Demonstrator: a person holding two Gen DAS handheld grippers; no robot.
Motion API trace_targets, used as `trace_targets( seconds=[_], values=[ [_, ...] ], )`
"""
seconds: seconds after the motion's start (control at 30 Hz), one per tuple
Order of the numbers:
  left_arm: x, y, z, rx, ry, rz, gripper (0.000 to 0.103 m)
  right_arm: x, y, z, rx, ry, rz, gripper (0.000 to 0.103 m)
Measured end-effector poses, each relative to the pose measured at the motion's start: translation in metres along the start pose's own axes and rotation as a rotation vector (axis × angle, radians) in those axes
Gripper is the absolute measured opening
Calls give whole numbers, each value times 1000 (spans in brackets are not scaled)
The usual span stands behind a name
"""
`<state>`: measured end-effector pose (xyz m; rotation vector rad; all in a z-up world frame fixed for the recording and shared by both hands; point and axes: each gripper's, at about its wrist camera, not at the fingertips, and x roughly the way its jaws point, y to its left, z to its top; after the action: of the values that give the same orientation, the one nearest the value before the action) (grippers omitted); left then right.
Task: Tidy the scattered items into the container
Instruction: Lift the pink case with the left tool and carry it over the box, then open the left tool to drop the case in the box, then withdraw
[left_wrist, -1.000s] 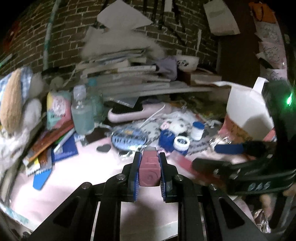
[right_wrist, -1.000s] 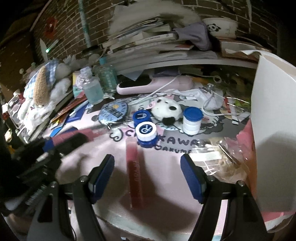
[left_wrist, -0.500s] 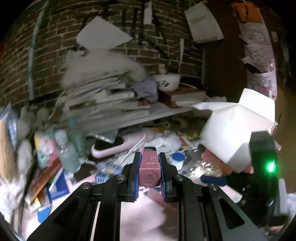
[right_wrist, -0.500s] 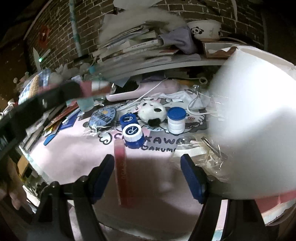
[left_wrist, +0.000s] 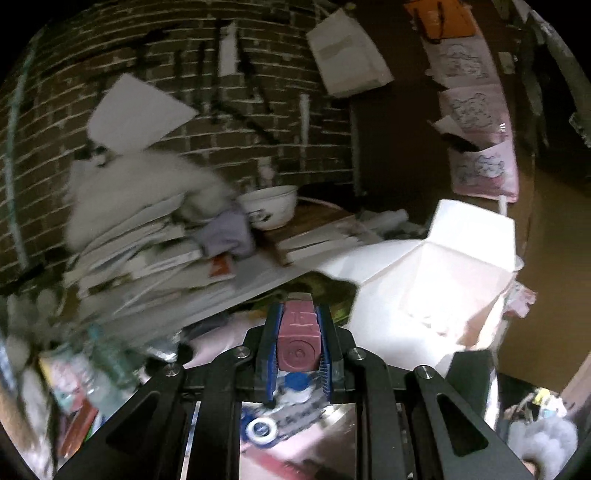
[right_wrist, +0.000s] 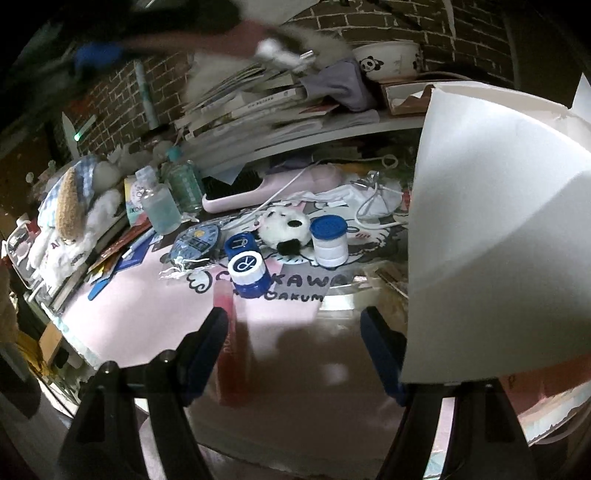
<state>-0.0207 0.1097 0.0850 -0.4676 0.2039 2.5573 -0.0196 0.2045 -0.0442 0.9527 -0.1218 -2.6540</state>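
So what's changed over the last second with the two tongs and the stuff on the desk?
The left tongs, shut on the pink tube, have lifted off the pink mat and swung toward the open white box. The right tongs stay open and empty above the mat, now nearer the red tube lying there. The blue-capped jars and panda toy haven't moved.

Home desk: stacked books (right_wrist: 258, 103), plush toy (right_wrist: 74, 199).

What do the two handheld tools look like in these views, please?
Both are black, angular frames with cut-out openings and silver screw heads. The left tool and right tool each carry two fingers faced with blue ribbed pads. No cables, markings or sleeves are visible.
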Motion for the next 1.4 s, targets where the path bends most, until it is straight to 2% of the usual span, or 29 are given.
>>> trace_targets(
  seconds=[0.2, 0.33, 0.67, 0.8, 1.0, 1.13, 1.4],
  values=[
    [19, -13, 25, -7, 36, -226, 13, -3, -3, -2, 2, -10, 15, 71],
    [31, -29, 41, 23, 80, -317, 13, -5, -4, -3, 3, -12, 22, 71],
    [85, -82, 64, 103, 308, -532, 13, -8, -4, -7, 14, -16, 54, 71],
    [107, -99, 65, 142, 417, -575, 13, -11, -5, -8, 15, -21, 57, 71],
    [136, -116, 60, 187, 555, -578, 13, -13, -6, -11, 16, -20, 68, 71],
    [147, -126, 52, 209, 612, -581, 13, -15, -8, -11, 20, -21, 74, 71],
    [158, -133, 40, 258, 675, -539, 14, -17, -9, -10, 25, -25, 78, 71]
  ],
)
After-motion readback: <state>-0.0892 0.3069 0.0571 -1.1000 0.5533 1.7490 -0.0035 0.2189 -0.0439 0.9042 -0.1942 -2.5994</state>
